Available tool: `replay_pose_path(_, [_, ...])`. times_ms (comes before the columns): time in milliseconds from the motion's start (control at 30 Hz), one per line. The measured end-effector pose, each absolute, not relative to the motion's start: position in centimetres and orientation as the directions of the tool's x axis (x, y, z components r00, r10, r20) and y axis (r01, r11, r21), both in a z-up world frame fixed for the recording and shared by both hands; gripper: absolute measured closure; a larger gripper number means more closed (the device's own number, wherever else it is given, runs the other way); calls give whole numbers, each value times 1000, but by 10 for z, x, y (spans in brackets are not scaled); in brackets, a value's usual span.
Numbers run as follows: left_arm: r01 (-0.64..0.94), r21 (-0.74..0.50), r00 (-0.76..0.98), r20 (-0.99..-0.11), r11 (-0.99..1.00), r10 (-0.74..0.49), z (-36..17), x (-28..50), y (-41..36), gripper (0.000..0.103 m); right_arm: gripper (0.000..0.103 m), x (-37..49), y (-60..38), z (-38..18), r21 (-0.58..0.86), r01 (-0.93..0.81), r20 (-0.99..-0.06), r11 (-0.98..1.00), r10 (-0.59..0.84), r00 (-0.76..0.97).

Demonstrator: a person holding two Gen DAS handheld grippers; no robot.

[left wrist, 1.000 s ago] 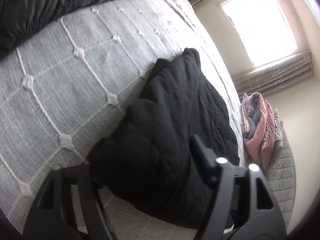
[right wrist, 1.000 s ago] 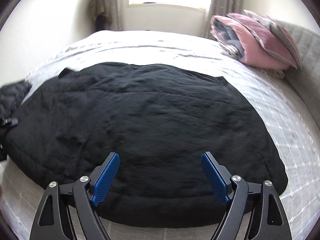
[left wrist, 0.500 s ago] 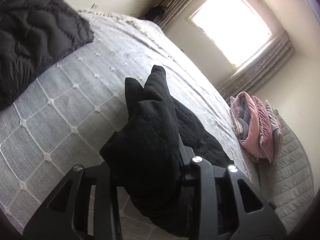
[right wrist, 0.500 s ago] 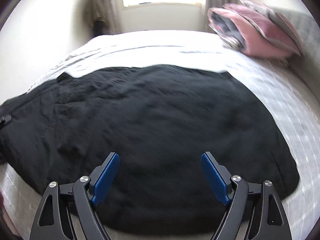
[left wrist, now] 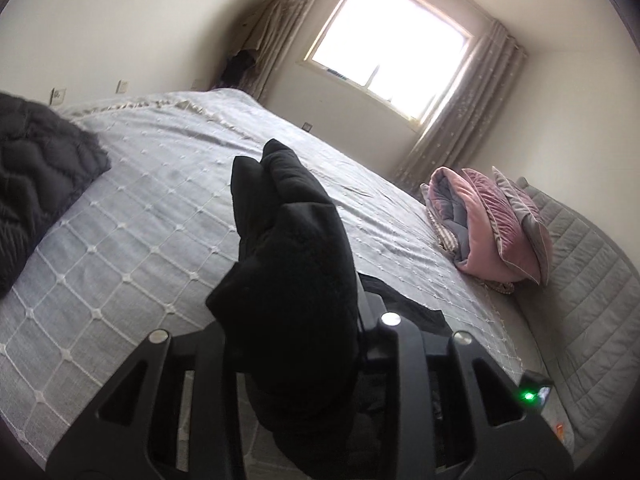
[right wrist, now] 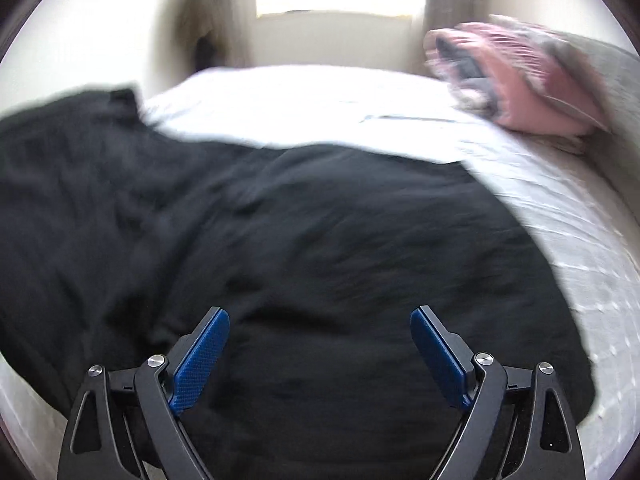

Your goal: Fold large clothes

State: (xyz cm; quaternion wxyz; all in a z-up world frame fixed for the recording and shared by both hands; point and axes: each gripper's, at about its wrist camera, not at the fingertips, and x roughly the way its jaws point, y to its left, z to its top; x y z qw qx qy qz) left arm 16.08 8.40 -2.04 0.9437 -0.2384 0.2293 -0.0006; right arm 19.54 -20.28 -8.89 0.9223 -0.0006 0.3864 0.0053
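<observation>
Black padded garment [left wrist: 288, 264] is pinched in the left gripper [left wrist: 296, 344], just closed.
Right gripper [right wrist: 320, 344], spread empty, should be closed on the hem.

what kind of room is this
Most likely a bedroom: a wide bed under a grey stitched cover, pink and grey pillows piled at its head, and a curtained window behind.

Bright window [left wrist: 390, 46] between curtains [left wrist: 460, 108]; cream walls; grey bed [left wrist: 140, 216].
</observation>
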Motion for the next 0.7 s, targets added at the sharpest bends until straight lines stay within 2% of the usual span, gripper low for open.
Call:
replay_pose_path(67, [-87, -419, 898, -426, 904, -111, -14, 162, 68, 71, 10, 190, -232, -80, 79, 69, -703, 994, 7, 711])
replay_pose_path(267, [-19, -249, 893, -440, 968, -96, 3, 174, -17, 75, 10, 155, -358, -71, 448, 326, -662, 832, 64, 747])
replay_pose_path(433, [110, -53, 887, -445, 993, -122, -3, 180, -130, 76, 10, 99, -454, -78, 635, 502, -610, 587, -18, 792])
replay_pose_path(567, [302, 48, 850, -466, 952, -246, -39, 174, -222, 77, 10, 57, -512, -94, 707, 575, -604, 412, -71, 794])
replay_pose_path(700, [528, 198, 735, -593, 826, -327, -117, 160, -305, 77, 10, 26, -552, -114, 765, 590, -586, 259, -102, 804])
